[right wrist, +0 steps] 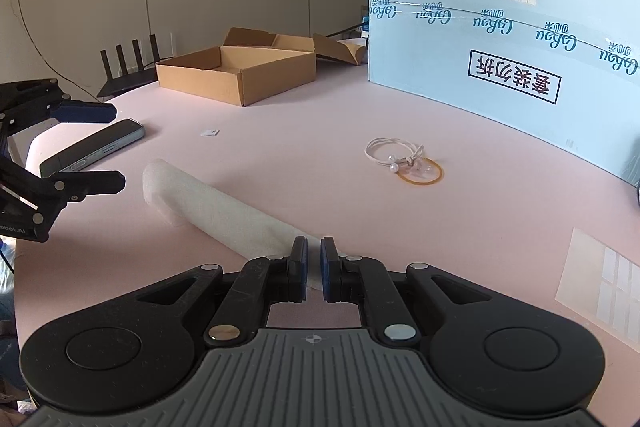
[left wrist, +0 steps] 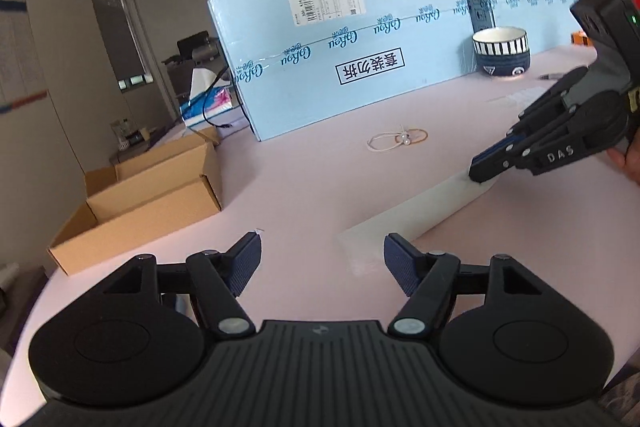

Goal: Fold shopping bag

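Note:
The shopping bag [right wrist: 212,203] is folded into a long, narrow white strip lying on the pink table [right wrist: 320,131]. My right gripper [right wrist: 314,251] is shut on the near end of the strip, and white fabric shows between its pads. In the left wrist view the same bag [left wrist: 420,211] runs diagonally, with the right gripper [left wrist: 486,169] pinching its far end. My left gripper [left wrist: 322,251] stands open with nothing between its fingers, just short of the bag's other end. From the right wrist view the left gripper [right wrist: 116,147] sits beside that free end, not touching it.
An open cardboard box [right wrist: 240,71] sits at the table's far side. A tall light-blue carton [right wrist: 500,47] walls off the back. Hair ties and a rubber band [right wrist: 404,163] lie mid-table. A phone [right wrist: 120,135] lies near the left gripper. A striped bowl [left wrist: 502,53] stands by the carton.

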Demonstrator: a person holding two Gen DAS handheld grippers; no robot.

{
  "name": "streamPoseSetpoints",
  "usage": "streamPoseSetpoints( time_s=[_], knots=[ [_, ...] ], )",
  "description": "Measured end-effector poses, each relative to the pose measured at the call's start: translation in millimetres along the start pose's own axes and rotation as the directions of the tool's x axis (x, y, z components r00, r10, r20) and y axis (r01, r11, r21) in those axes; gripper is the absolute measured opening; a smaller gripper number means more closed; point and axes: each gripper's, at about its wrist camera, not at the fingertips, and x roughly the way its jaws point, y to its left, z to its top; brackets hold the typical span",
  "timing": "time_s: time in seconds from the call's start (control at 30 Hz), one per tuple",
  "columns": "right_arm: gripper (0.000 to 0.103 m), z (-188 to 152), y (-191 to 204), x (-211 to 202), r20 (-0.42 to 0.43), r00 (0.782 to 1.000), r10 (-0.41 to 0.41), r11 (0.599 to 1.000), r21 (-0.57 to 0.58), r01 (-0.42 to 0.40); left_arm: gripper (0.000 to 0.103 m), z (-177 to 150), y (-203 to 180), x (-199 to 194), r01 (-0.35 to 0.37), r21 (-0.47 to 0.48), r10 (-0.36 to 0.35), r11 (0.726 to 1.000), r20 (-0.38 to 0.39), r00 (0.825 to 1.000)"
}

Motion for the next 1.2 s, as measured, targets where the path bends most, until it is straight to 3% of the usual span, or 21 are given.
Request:
streamPoseSetpoints(
  time_s=[0.07, 0.17, 0.27, 0.37, 0.57, 0.7, 0.8, 0.93, 1.13, 1.2],
  knots=[
    [0.007, -0.1, 0.8, -0.3, 0.0, 1.0, -0.002, 1.0, -0.003, 0.002, 0.071, 3.0, -21.1, -0.2, -0.043, 0.231, 0.036, 0.972, 0.032, 0.999],
    [0.007, -0.3, 0.6, -0.7, 0.001, 1.0, -0.001, 1.0, -0.002, 0.001, 0.077, 0.9, -42.5, 2.2, -0.015, 0.471, -0.007, 0.882, 0.046, 0.999],
    [0.007, -0.4, -0.7, -0.7, 0.001, 1.0, 0.002, 1.0, 0.002, -0.002, 0.077, 2.9, -52.8, 5.8, -0.033, 0.599, -0.019, 0.8, 0.08, 0.997],
    [0.007, -0.4, -1.9, -0.6, 0.002, 1.0, 0.006, 1.0, 0.007, -0.006, 0.077, 12.8, -55.7, 14.3, -0.038, 0.639, -0.023, 0.768, 0.087, 0.996],
    [0.007, -0.4, -3.7, -0.6, 0.003, 1.0, 0.013, 1.0, 0.015, -0.013, 0.074, 21.5, -49.4, 32.8, 0.093, 0.642, -0.122, 0.761, 0.0, 0.993],
    [0.007, -0.7, -7.5, -1.2, 0.005, 1.0, 0.028, 0.999, 0.036, -0.028, 0.074, 22.0, -45.2, 42.7, 0.139, 0.675, -0.159, 0.725, -0.032, 0.987],
    [0.007, -0.7, -8.9, -1.6, 0.007, 0.999, 0.035, 0.998, 0.046, -0.035, 0.074, 19.0, -43.7, 54.7, 0.121, 0.728, -0.125, 0.675, -0.049, 0.991],
    [0.007, -0.5, -11.2, -2.0, 0.008, 0.999, 0.044, 0.997, 0.06, -0.044, 0.075, 14.2, -43.2, 64.7, 0.12, 0.734, -0.112, 0.669, -0.06, 0.992],
    [0.007, -0.6, -14.1, -2.0, 0.009, 0.998, 0.056, 0.995, 0.077, -0.057, 0.076, -8.4, -46.3, 79.7, -0.045, 0.833, 0.053, 0.551, 0.019, 0.998],
    [0.007, -0.7, -13.9, -2.1, 0.009, 0.998, 0.055, 0.996, 0.075, -0.056, 0.076, -10.6, -38.3, 85.6, -0.041, 0.818, 0.075, 0.573, -0.003, 0.997]
  ],
)
